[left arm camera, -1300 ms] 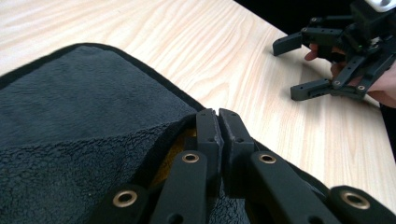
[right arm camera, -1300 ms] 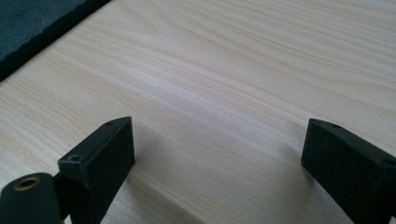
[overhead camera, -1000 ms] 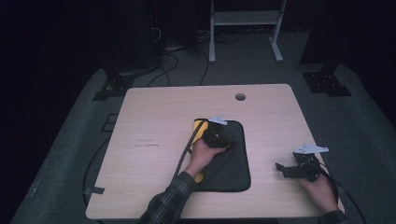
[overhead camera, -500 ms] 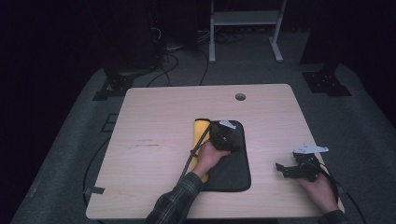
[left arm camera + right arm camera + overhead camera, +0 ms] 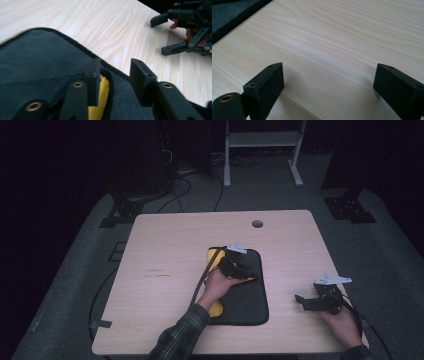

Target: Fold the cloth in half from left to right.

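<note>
The left hand [image 5: 216, 285] reaches forward over the dark cloth [image 5: 250, 300] lying mid-tabletop [image 5: 165, 245], its left claw [image 5: 113, 75] just opening, partly spread above the fold, while the right claw [image 5: 328, 82] rests wide apart, empty.

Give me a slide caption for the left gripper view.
Left gripper, jaws parted, over a folded dark grey fabric mat with yellow underside on the pale wooden table.

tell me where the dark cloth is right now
In the high view the dark cloth lies on the wooden table, near its middle, folded over a yellow layer, under the left gripper.
</note>
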The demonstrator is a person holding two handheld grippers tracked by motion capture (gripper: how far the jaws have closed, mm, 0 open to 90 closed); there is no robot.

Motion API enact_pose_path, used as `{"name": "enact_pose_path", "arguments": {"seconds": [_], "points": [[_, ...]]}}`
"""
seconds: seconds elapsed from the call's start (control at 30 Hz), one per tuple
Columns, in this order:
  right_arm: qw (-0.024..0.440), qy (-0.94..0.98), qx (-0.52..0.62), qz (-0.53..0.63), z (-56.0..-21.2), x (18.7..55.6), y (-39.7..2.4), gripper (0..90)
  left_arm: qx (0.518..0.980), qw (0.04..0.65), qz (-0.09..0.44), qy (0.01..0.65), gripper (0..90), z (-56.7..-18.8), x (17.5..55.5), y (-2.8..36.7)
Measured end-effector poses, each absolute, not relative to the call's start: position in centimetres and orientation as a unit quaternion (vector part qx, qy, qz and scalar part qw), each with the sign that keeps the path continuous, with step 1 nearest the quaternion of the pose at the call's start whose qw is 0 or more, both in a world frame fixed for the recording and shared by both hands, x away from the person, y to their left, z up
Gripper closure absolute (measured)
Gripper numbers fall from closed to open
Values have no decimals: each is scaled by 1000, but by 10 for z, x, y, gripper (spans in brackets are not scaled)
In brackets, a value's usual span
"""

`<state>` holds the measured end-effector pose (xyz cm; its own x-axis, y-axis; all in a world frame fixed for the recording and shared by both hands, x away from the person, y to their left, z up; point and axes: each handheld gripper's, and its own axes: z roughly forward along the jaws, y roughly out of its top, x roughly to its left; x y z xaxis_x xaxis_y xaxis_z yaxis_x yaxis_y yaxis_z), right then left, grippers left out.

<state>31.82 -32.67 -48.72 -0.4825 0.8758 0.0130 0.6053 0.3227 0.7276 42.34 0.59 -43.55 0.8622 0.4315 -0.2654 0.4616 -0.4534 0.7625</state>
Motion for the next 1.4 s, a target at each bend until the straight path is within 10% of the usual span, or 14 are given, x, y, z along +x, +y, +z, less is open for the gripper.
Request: {"name": "enact_pose_path", "arguments": {"seconds": [0.27, 0.73, 0.9, 1.17, 1.4], "points": [[197, 789, 469, 344, -487, 318, -327, 85, 846, 437, 46, 302, 365, -425, 418, 58], [197, 789, 469, 344, -487, 318, -327, 85, 842, 372, 96, 378, 346, -458, 419, 125], [197, 789, 469, 344, -487, 318, -327, 85, 846, 368, 80, 376, 431, -466, 416, 125], [197, 789, 469, 344, -487, 318, -327, 85, 844, 383, 32, 374, 838, -470, 409, 124], [197, 789, 469, 344, -487, 318, -327, 85, 849, 375, 33, 371, 863, -468, 407, 136]]}}
